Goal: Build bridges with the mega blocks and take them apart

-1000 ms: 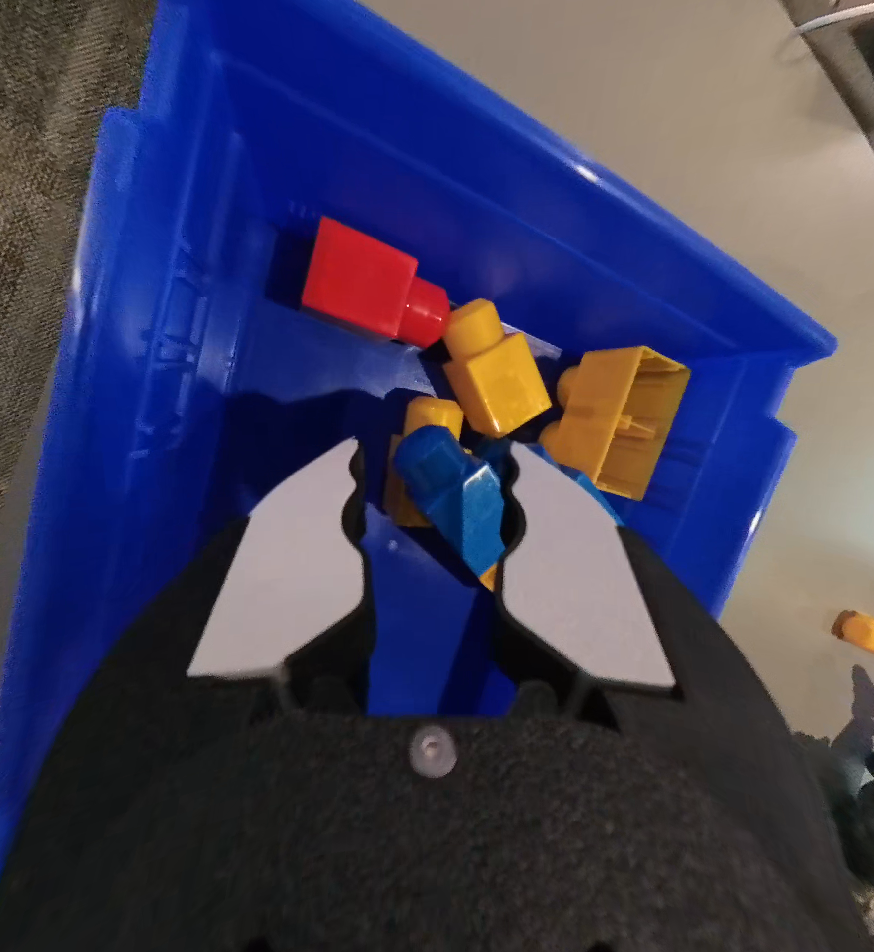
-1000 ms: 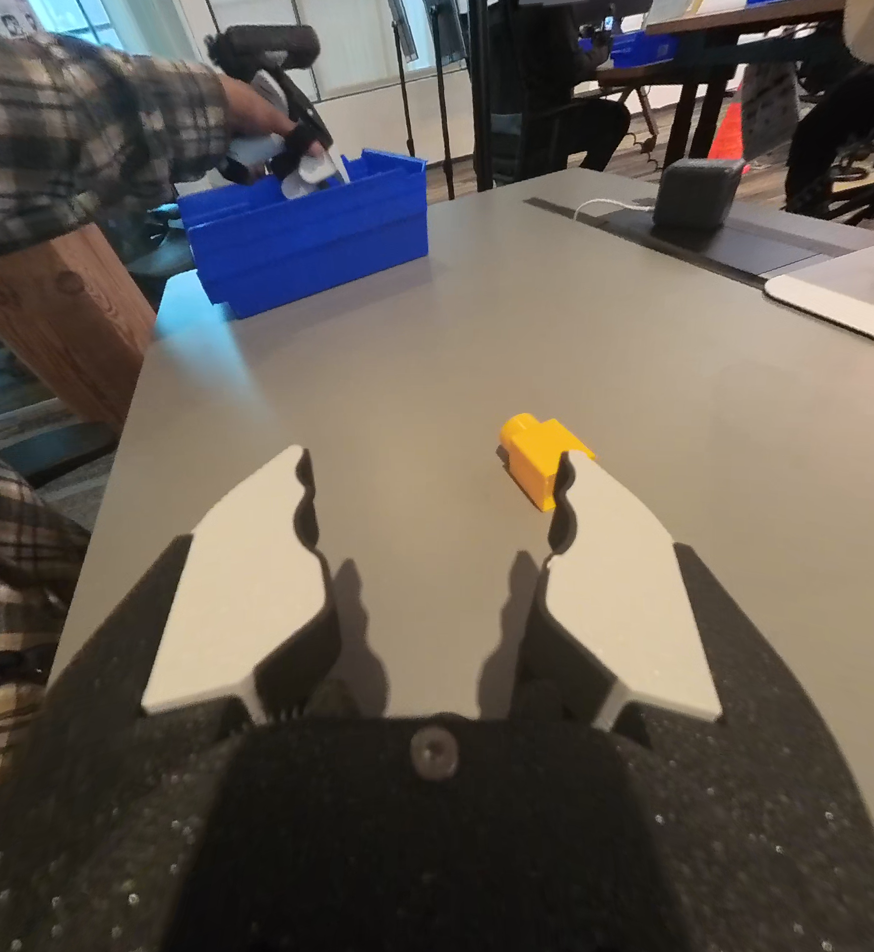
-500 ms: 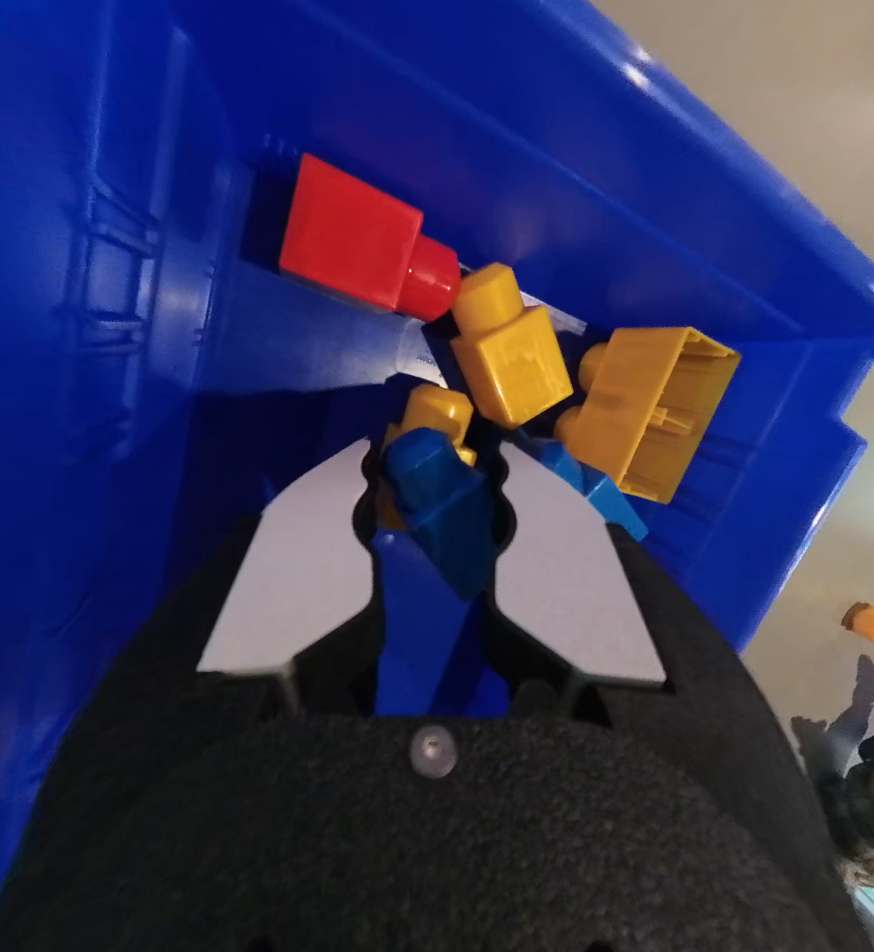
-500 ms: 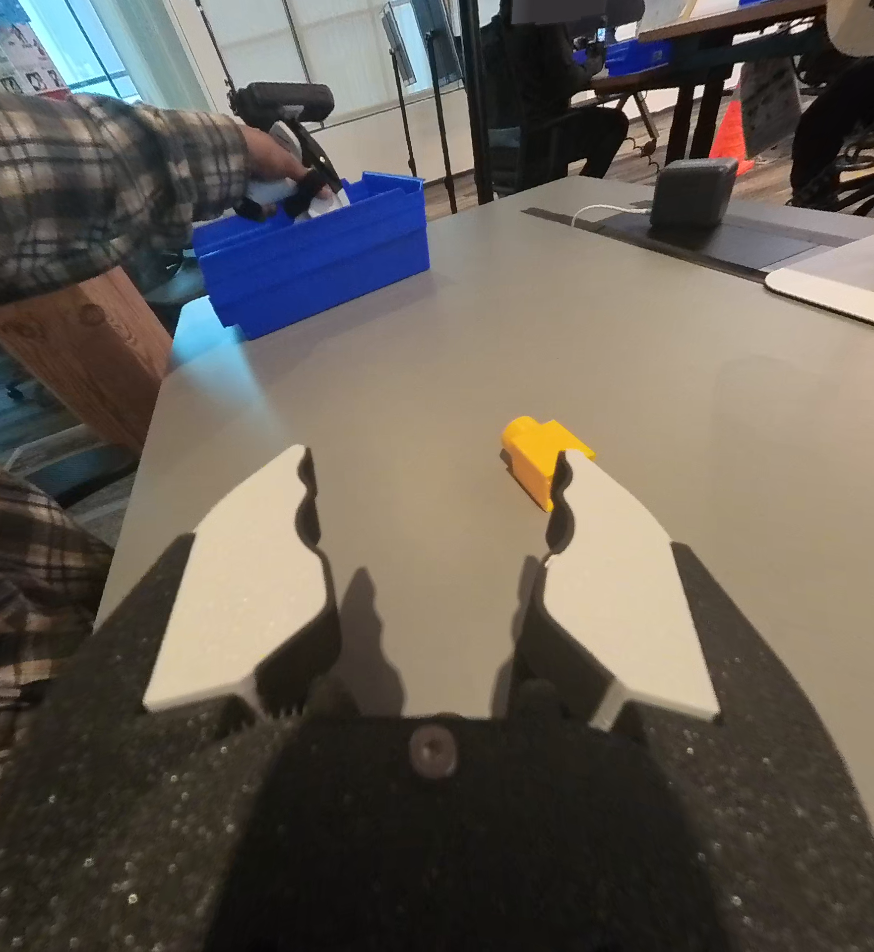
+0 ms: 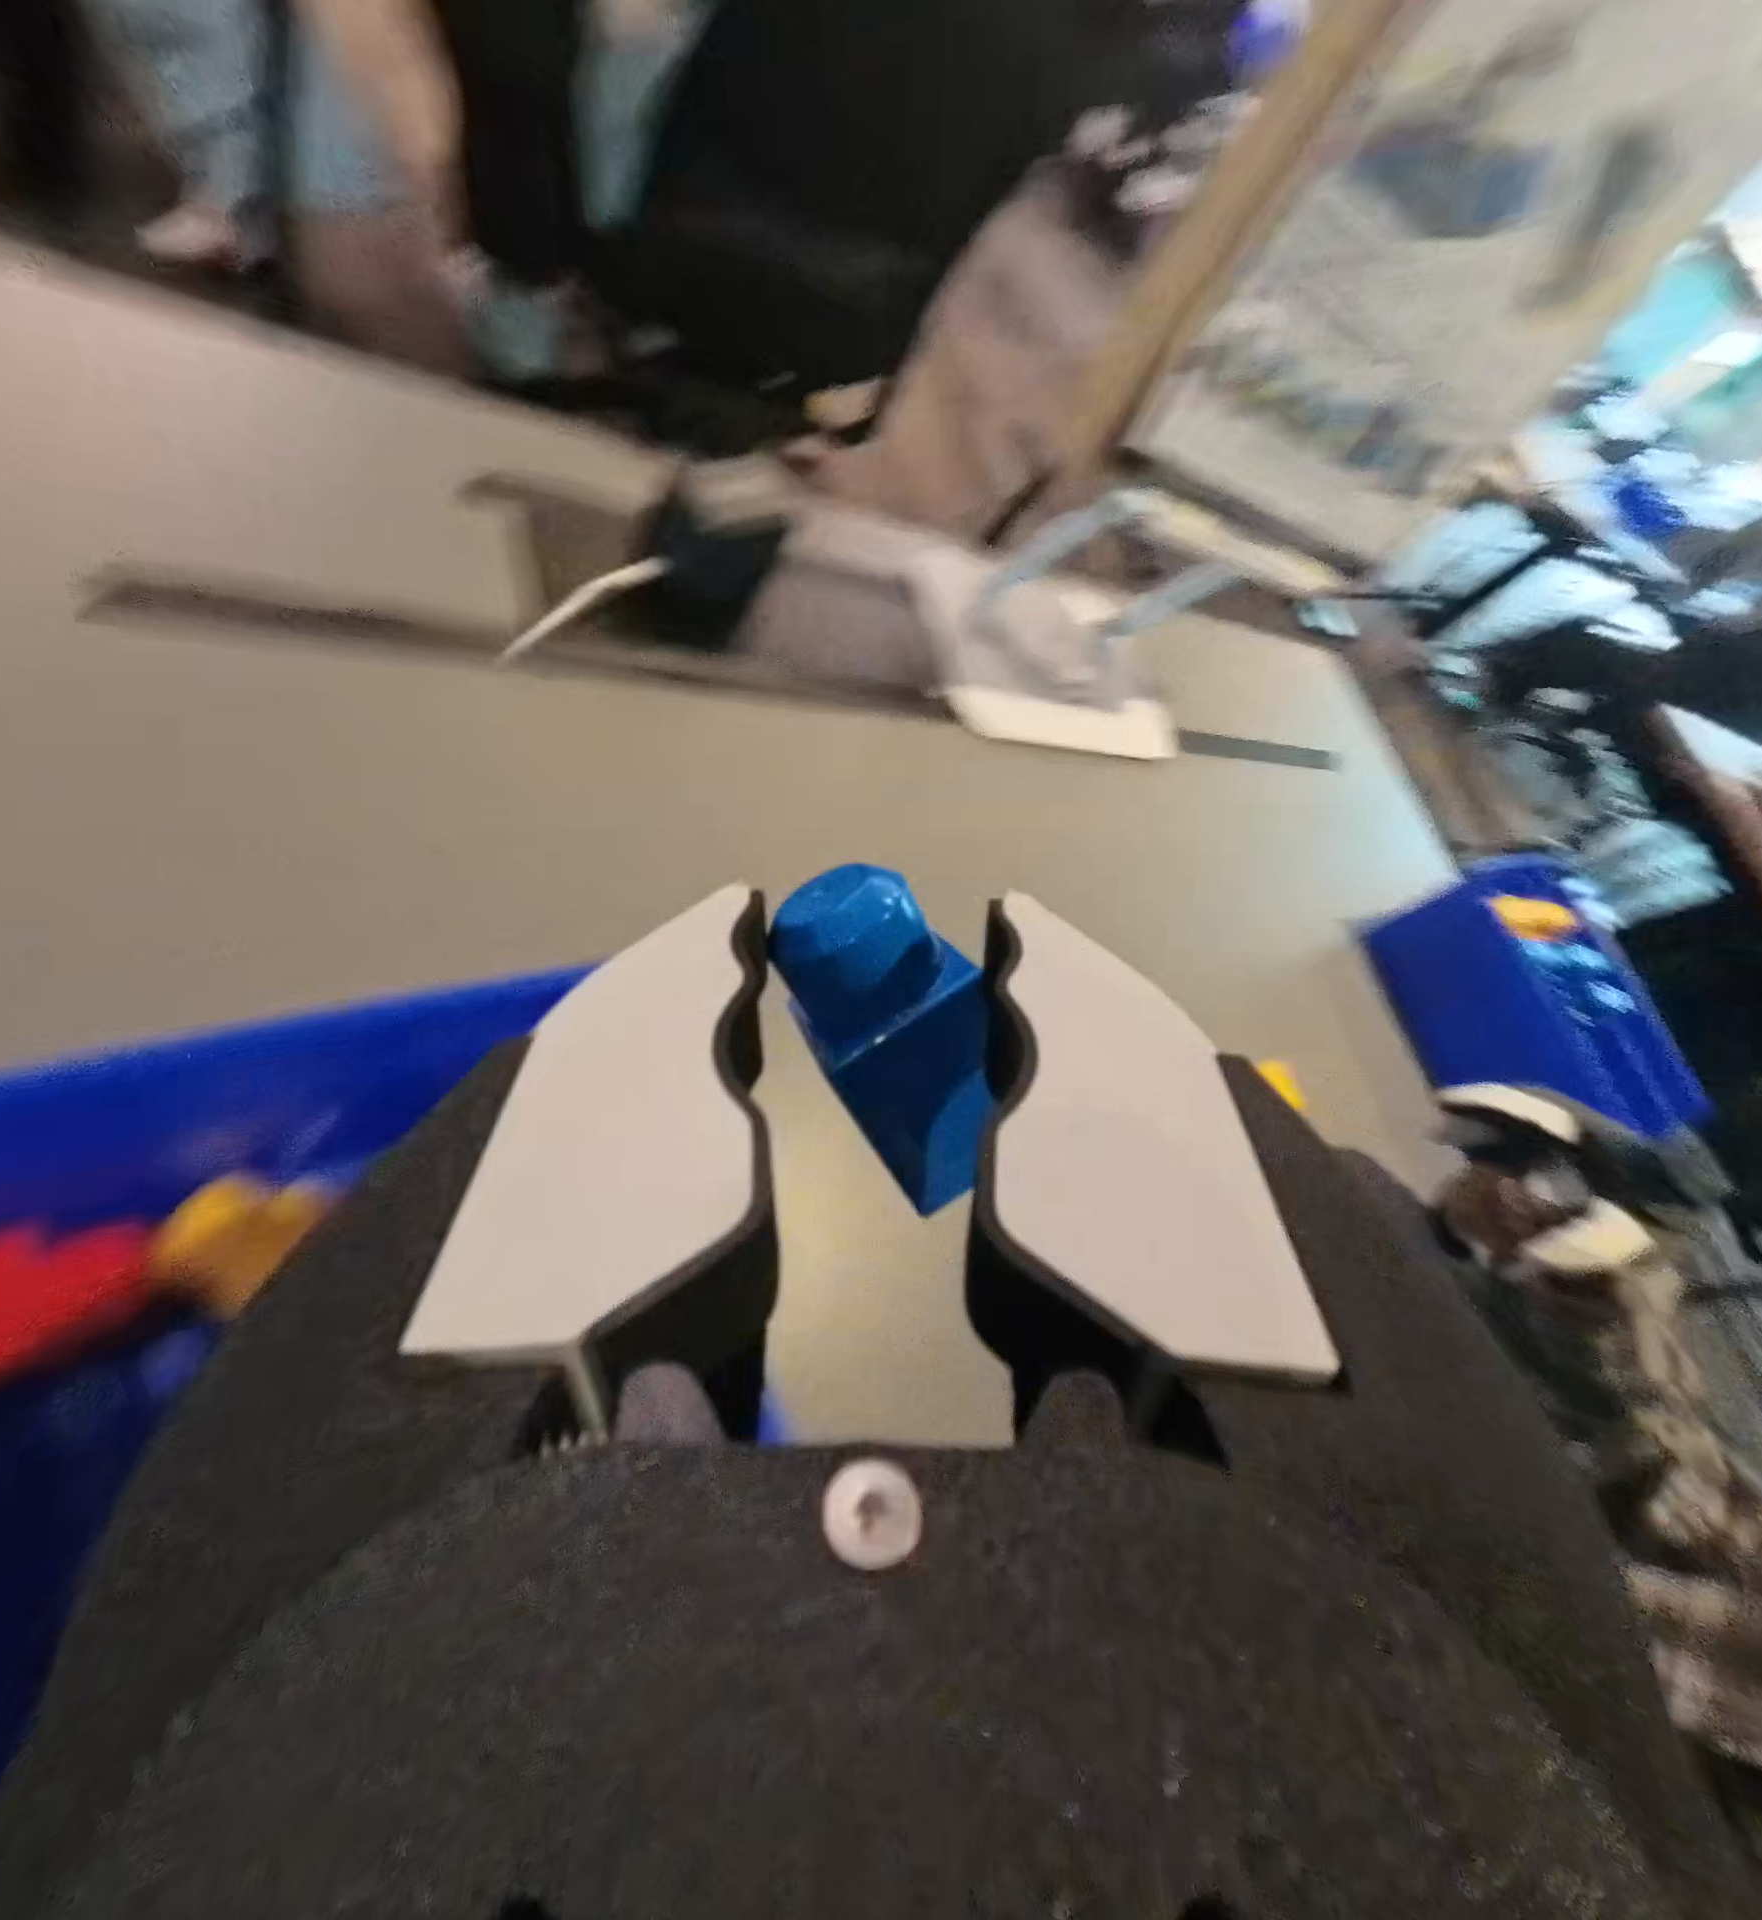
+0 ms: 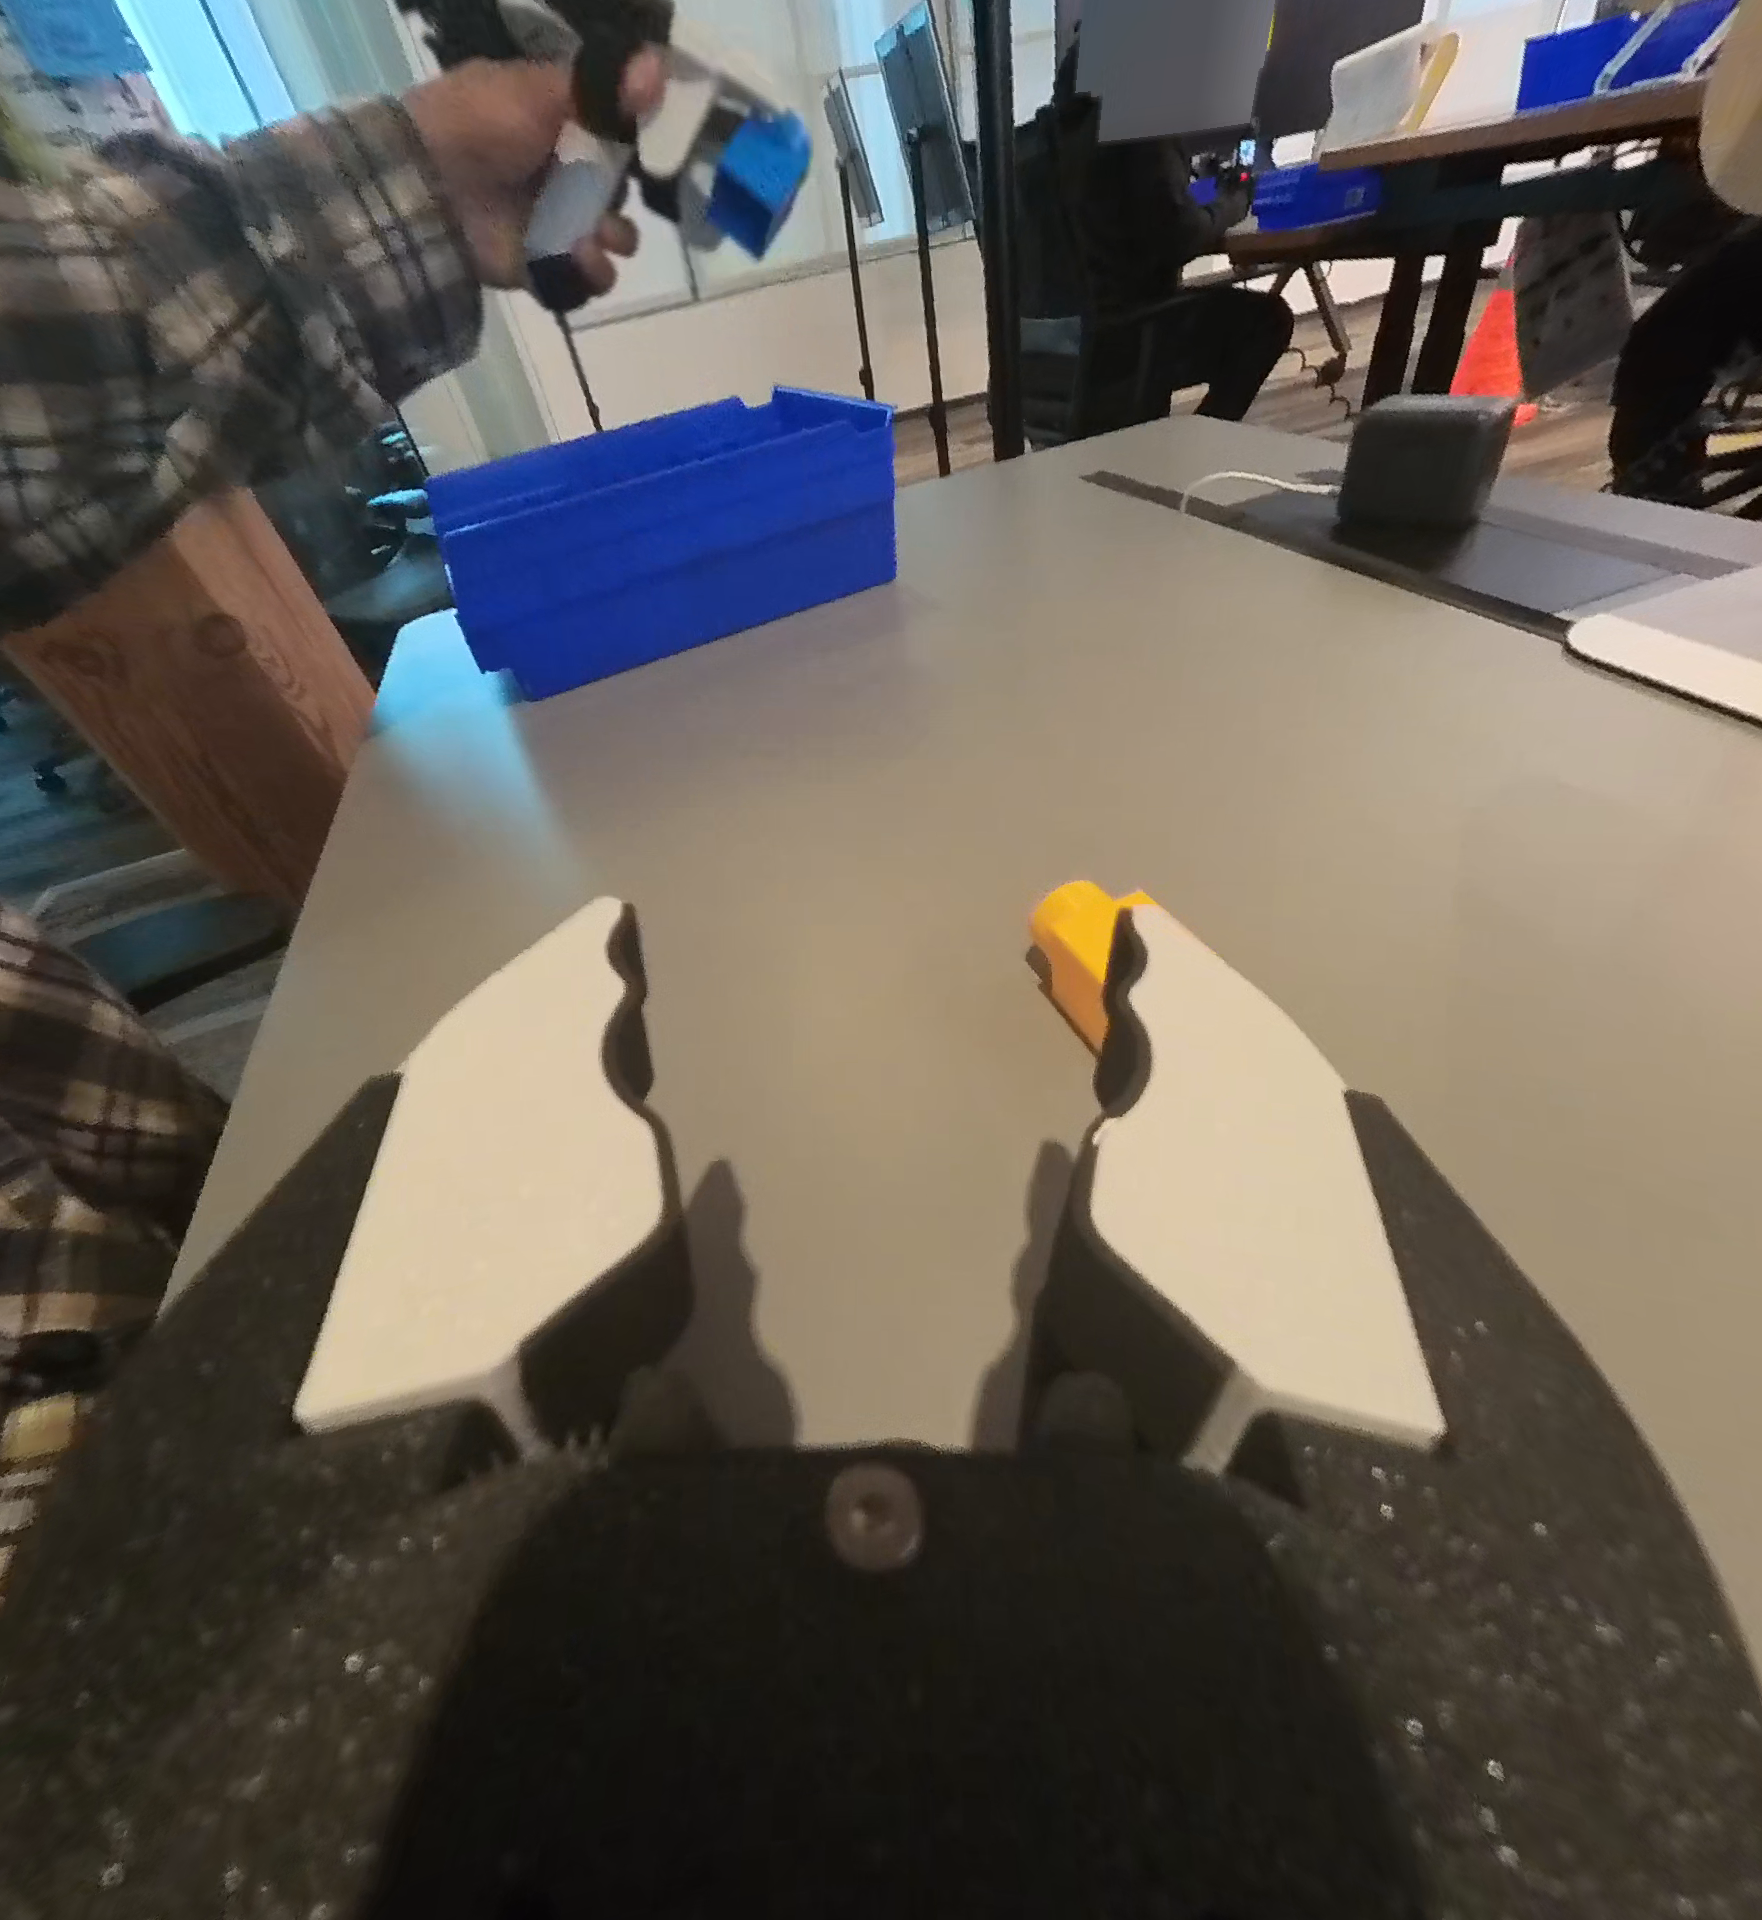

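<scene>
**Blue block held in the air above the bin**

The grey table carries the blue bin at its far left corner. Inside the bin, blurred in the left wrist view, lie a red block and a yellow block. High above the bin, the left gripper is clenched on a blue block, stud pointing forward, tilted between the fingers. Well away from the bin, toward the near side, the right gripper hangs with jaws spread wide and empty; a second yellow block lies on the table at its right fingertip, partly hidden by it.
</scene>
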Action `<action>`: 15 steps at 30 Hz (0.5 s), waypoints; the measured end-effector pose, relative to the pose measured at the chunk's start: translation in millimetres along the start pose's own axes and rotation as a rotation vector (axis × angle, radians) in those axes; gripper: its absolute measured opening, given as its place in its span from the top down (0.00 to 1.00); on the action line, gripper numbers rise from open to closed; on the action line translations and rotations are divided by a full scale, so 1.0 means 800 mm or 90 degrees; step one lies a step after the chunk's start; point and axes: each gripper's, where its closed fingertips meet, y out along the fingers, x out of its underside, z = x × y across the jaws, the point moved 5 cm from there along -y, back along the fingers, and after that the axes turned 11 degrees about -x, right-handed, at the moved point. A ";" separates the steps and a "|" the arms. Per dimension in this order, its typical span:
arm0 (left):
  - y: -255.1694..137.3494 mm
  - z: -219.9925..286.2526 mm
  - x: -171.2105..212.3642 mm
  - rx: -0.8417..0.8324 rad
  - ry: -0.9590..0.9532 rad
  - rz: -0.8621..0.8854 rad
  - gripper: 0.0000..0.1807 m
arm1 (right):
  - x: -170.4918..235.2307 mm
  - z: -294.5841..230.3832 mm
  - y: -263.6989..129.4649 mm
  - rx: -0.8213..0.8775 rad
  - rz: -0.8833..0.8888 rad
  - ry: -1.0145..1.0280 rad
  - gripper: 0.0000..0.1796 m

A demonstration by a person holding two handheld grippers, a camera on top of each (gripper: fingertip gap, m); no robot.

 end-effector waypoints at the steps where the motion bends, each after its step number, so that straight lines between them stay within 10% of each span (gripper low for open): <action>1: 0.008 0.034 0.000 0.065 0.032 0.024 0.78 | 0.000 0.001 0.002 -0.002 0.006 -0.003 0.53; 8: 0.092 0.241 0.087 0.478 0.113 0.109 0.84 | -0.056 0.004 0.036 -0.124 0.146 0.107 0.52; 15: 0.167 0.315 0.177 0.673 0.029 0.104 0.84 | -0.073 0.045 0.088 -0.234 0.170 0.226 0.56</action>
